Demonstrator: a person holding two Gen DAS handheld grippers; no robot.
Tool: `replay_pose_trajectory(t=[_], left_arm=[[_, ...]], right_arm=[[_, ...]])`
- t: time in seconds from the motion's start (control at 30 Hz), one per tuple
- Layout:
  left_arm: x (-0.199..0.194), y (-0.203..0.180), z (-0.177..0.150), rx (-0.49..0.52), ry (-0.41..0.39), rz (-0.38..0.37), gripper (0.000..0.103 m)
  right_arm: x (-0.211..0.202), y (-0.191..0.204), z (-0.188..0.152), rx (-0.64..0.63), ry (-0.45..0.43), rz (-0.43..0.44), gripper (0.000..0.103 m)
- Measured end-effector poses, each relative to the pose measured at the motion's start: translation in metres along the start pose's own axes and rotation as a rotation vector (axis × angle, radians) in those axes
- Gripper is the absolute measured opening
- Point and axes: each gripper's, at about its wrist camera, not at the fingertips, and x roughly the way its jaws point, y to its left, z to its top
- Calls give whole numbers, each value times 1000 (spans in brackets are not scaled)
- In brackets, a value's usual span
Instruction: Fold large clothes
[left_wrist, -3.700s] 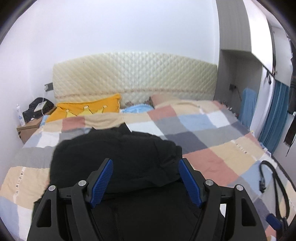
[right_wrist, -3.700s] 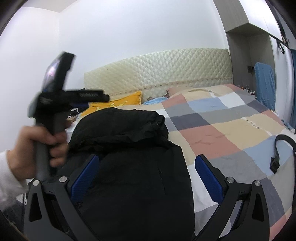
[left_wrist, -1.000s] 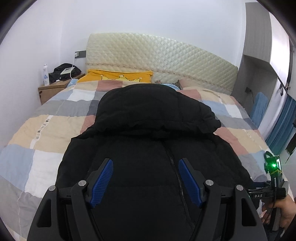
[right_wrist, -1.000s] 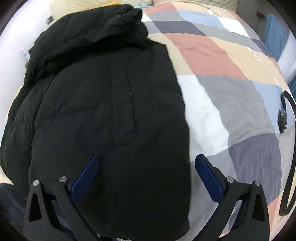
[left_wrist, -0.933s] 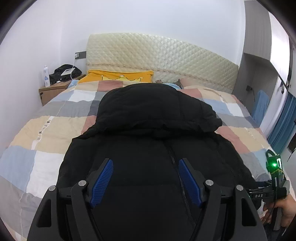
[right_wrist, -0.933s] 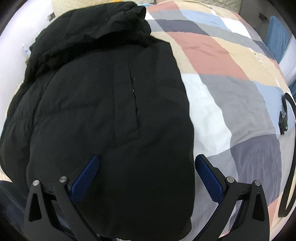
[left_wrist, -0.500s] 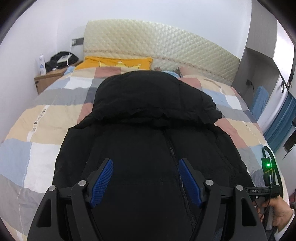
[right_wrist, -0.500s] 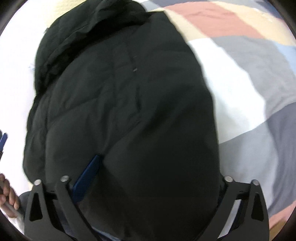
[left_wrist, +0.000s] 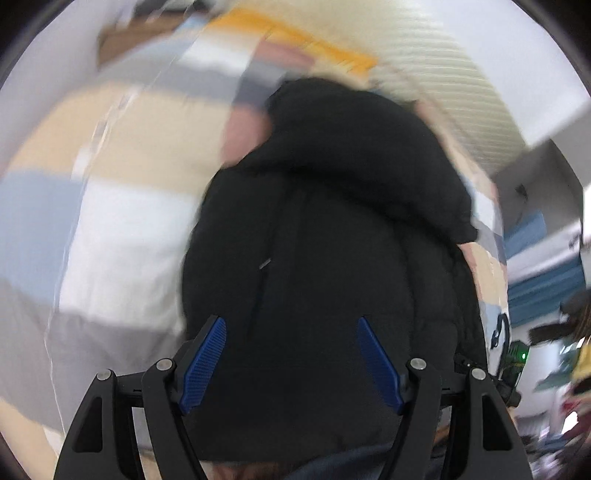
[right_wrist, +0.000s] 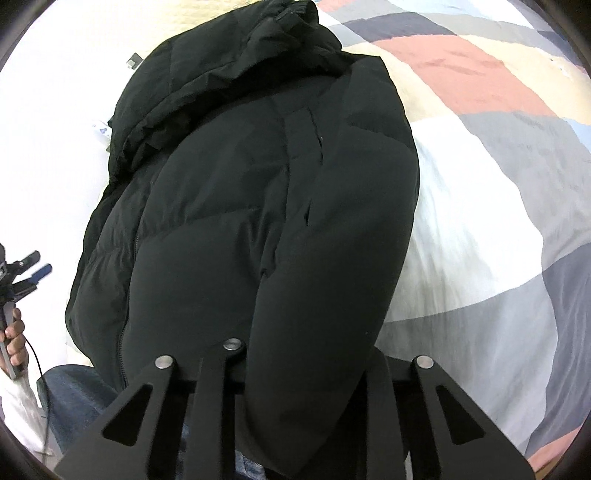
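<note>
Bedroom setup here: a bed (right_wrist: 517, 192) with a patchwork checked cover in grey, white, salmon and tan takes up pretty much the whole right wrist view, and the left wrist view is badly smeared, so I only get a pale padded headboard (left_wrist: 443, 74) along the top and something yellow, probably a pillow (left_wrist: 295, 37), at upper centre.

There's one black puffer jacket (right_wrist: 240, 184), hood toward the top of the frame, zipper front facing up, hem at the bottom edge nearest me. It fills the centre of both views.

My right claw (right_wrist: 306, 369) has just been closing, and the lower right part of the jacket is bunched up between its jaws. The blue pads are buried under the fabric, so I read that as a pinch on the jacket's side near the hem. Makes sense to me: grab the outer edge so that side can fold in toward the zipper.

My left claw (left_wrist: 291, 354) sits wide apart over the hem at bottom centre of its own view, both blue pads (left_wrist: 205, 358) visible, nothing clamped. In the right view it shows up small at the left edge, in a hand (right_wrist: 13, 339) beside the jacket. My guess is it's heading for the opposite side.

Count: one jacket, two claws, one hand visible.
</note>
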Motion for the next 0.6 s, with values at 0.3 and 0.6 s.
replay_pose_trajectory(t=[0.3,0.6], left_arm=[[62,75,-15,-183,262,-175,73],[88,92,-20,-200,332,-219,88]], right_arm=[[8,2,3,45,-2,10,25],[12,-20,6,195,-8,89,35]])
